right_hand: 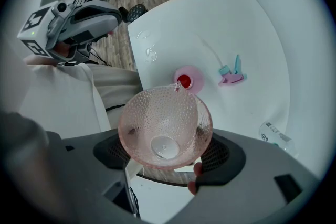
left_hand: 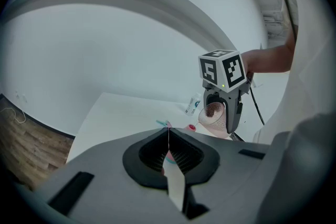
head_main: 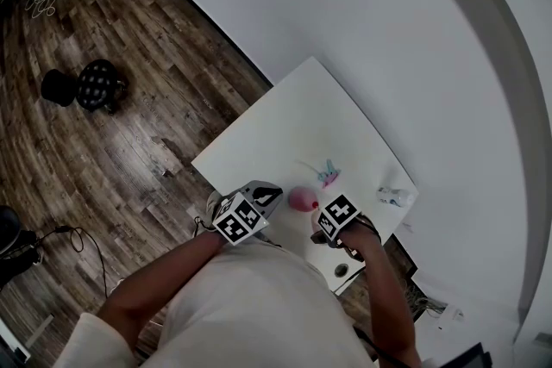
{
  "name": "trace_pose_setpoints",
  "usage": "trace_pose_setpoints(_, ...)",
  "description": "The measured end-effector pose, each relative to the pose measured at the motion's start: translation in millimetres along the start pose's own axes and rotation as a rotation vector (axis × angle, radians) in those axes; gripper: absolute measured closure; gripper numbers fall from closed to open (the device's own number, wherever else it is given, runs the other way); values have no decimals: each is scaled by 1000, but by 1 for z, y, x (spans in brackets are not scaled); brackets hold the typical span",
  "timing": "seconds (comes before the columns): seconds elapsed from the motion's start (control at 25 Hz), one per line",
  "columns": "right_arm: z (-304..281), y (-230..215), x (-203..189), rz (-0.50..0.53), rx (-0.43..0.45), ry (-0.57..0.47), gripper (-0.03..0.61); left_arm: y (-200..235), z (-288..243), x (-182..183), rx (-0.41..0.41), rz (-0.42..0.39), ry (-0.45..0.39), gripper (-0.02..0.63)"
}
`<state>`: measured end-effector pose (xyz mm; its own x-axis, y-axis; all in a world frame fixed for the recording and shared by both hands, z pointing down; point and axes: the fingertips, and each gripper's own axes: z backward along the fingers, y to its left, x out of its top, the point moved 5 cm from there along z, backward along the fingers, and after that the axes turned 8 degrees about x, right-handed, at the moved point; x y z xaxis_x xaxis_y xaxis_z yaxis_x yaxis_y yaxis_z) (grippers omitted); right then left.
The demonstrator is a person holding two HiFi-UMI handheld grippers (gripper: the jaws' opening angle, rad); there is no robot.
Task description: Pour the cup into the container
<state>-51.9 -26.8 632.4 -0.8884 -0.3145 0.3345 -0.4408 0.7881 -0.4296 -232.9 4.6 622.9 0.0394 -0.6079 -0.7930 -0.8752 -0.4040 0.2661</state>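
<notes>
My right gripper (right_hand: 167,150) is shut on a pink dimpled glass cup (right_hand: 164,128), which it holds tipped steeply down. The cup's lip hangs just above a small pink container (right_hand: 187,80) with red contents, standing on the white table (right_hand: 210,23). In the left gripper view the cup (left_hand: 213,113) shows in the right gripper (left_hand: 224,107), with something dark inside. My left gripper (left_hand: 168,147) is shut and holds nothing; it hovers left of the container (head_main: 301,200). The head view shows the left gripper (head_main: 263,196) and the right gripper (head_main: 332,227) at the table's near edge.
A blue and pink clip (right_hand: 232,75) lies on the table beyond the container. A small clear bottle (right_hand: 275,134) lies at the table's right edge. A white wall runs behind the table, and wooden floor (head_main: 95,134) with cables and a stool lies to the left.
</notes>
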Motion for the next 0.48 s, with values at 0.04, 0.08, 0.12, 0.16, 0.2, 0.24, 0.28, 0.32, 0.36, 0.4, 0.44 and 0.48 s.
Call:
trace_pose_setpoints(0.04,0,1,-1,0,1,1,207,-1,1,0,0,0,0,603)
trace_pose_setpoints(0.08,0,2,-1,0,1,2,207,-1,2,0,0,0,-1,603)
trace_pose_setpoints(0.12,0,4,-2,1,1,4,207,-2,3,-1,0,-1,-2,603)
trace_pose_setpoints(0.16,-1,4,-2,2,1,5,207,-3,3,-1,0,-1,-3,603)
trace_pose_setpoints(0.2,-1,4,-2,2,2,6,207,-2,3,-2,1,-1,-3,603)
trace_pose_setpoints(0.24,-1,3,-1,1,3,8,207,-2,2,-2,1,-1,-3,603)
trace_pose_setpoints(0.28,-1,3,-1,1,4,10,207,-1,2,-2,1,-1,-3,603)
trace_pose_setpoints(0.32,-1,3,0,1,5,11,207,0,1,-2,1,0,-2,603)
trace_pose_setpoints(0.36,0,3,0,1,6,12,207,0,1,-2,0,1,-1,603)
trace_pose_setpoints(0.4,1,3,0,2,7,13,207,0,1,-1,0,1,0,603)
trace_pose_setpoints(0.44,2,3,0,2,9,14,207,0,1,0,0,2,1,603)
trace_pose_setpoints(0.48,2,3,0,3,10,15,207,0,2,0,-1,3,3,603)
